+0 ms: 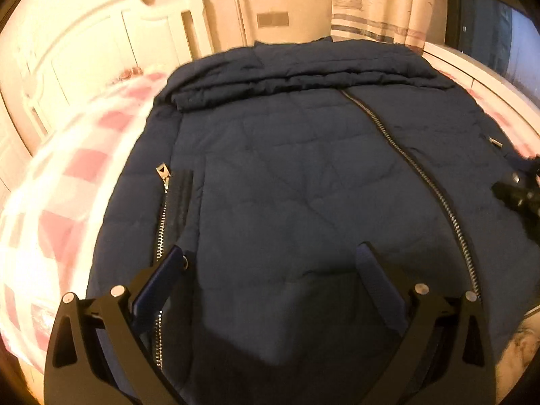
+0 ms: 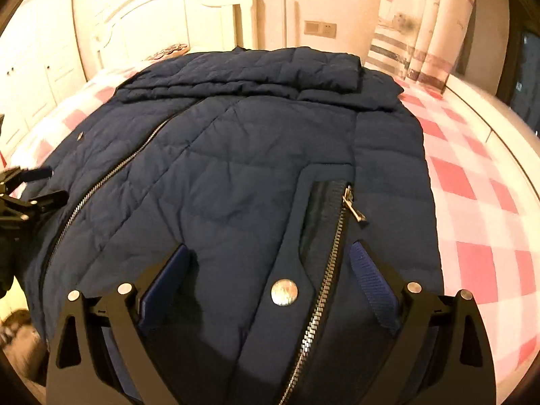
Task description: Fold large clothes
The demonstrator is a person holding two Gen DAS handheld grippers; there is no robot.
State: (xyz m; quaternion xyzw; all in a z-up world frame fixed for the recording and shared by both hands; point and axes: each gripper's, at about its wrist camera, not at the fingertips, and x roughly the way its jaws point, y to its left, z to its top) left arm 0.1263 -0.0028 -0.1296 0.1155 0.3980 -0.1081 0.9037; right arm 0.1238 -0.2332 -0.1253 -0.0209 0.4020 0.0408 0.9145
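While spread flat on checked bedding (image 2: 472, 182), navy quilted jacket (image 1: 287, 168), zipped, sleeves folded across.

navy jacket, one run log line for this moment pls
item: navy quilted puffer jacket flat on pink checked bedsheet, sleeves folded across top | left tongs open over hem | right tongs open over hem | nothing gripped

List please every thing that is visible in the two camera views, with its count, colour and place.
jacket: one, navy, spread flat on the bed, sleeves folded across the far end
bedsheet: one, pink and white check, under the jacket
headboard: one, white, far end of the bed
curtain: one, pale with stripes, far right
wall socket: one, beige, on the wall
left tool: one, black with blue pads, open above the jacket's near edge
right tool: one, same colours, open above the pocket zip
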